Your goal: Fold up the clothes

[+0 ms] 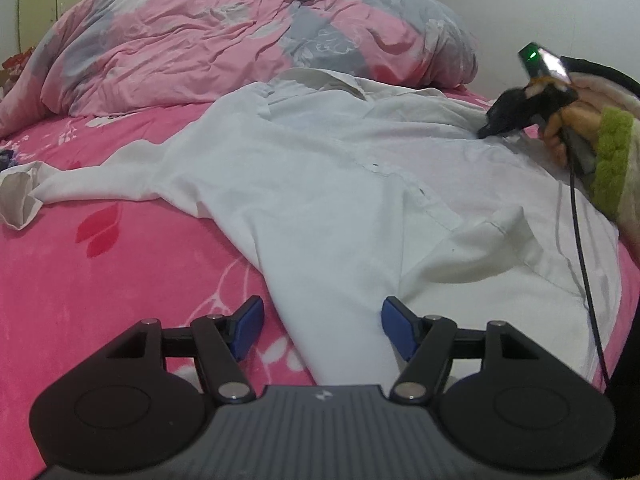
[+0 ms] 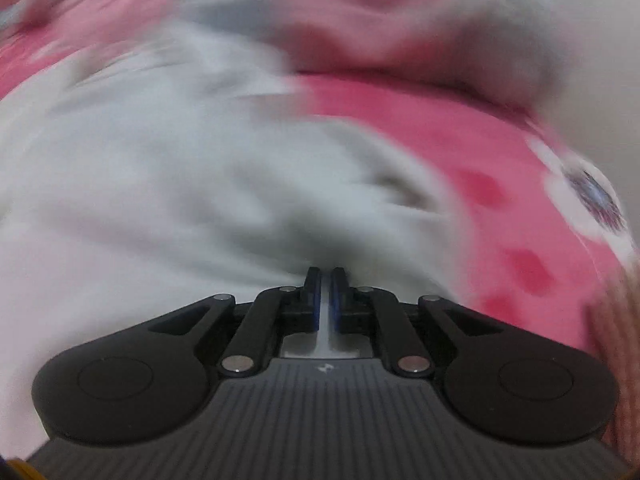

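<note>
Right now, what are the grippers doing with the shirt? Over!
Left hand-held gripper open over the hem of the white cotton shirt. Right hand-held gripper shut at shirt's far side; grip unclear, view blurred. Rumpled pink-and-grey quilt behind, not blocking.

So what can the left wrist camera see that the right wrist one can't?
Left wrist only: the whole white shirt spread out with its sleeve, the crumpled quilt, the open left gripper, and the person's hand holding the other tool. Right wrist only: the right gripper, jaws together; a blurred view. Both: white cloth on the pink bedsheet.
</note>
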A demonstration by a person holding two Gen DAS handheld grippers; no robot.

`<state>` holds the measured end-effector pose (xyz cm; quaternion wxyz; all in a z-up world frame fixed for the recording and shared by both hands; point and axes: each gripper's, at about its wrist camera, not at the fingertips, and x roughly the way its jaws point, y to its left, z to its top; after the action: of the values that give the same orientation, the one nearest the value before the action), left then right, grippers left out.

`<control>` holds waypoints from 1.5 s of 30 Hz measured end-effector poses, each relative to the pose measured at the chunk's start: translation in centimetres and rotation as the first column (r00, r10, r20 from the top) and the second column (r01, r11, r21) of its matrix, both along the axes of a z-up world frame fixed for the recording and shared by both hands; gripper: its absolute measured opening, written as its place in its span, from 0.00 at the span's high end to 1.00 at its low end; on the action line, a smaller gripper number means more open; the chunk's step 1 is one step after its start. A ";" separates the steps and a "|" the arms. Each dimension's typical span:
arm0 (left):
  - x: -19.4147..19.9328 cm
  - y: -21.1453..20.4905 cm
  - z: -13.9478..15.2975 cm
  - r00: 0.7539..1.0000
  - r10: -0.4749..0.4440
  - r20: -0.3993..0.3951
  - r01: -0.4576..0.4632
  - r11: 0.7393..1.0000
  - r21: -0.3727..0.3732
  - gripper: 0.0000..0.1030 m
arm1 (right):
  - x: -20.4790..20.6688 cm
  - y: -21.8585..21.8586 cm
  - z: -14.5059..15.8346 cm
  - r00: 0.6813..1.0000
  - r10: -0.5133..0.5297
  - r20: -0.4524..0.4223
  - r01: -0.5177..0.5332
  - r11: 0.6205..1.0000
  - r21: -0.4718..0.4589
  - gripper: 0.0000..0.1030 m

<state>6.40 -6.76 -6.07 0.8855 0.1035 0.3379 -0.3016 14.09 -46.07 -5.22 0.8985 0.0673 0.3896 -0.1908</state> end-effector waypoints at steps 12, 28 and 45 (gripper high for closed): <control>0.2 0.3 0.0 1.000 -0.014 -0.010 0.014 1.000 -0.005 0.34 | -8.3 4.0 2.1 0.963 0.269 -0.033 -0.257 0.944 0.206 0.93; 0.3 1.1 0.8 0.998 0.008 -0.067 -0.009 1.000 -0.018 0.34 | -23.5 1.5 1.8 0.998 0.058 -0.023 -0.052 0.975 0.216 0.90; -6.1 1.6 1.3 0.996 0.005 -0.088 -0.007 1.000 -0.014 0.34 | -26.5 1.3 -1.2 0.948 -0.279 0.155 0.164 0.842 0.514 0.97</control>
<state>0.25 -5.21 -4.80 0.8714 0.0829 0.3748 -0.3056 -12.37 -44.80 -6.45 0.8608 0.3607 0.3115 -0.1789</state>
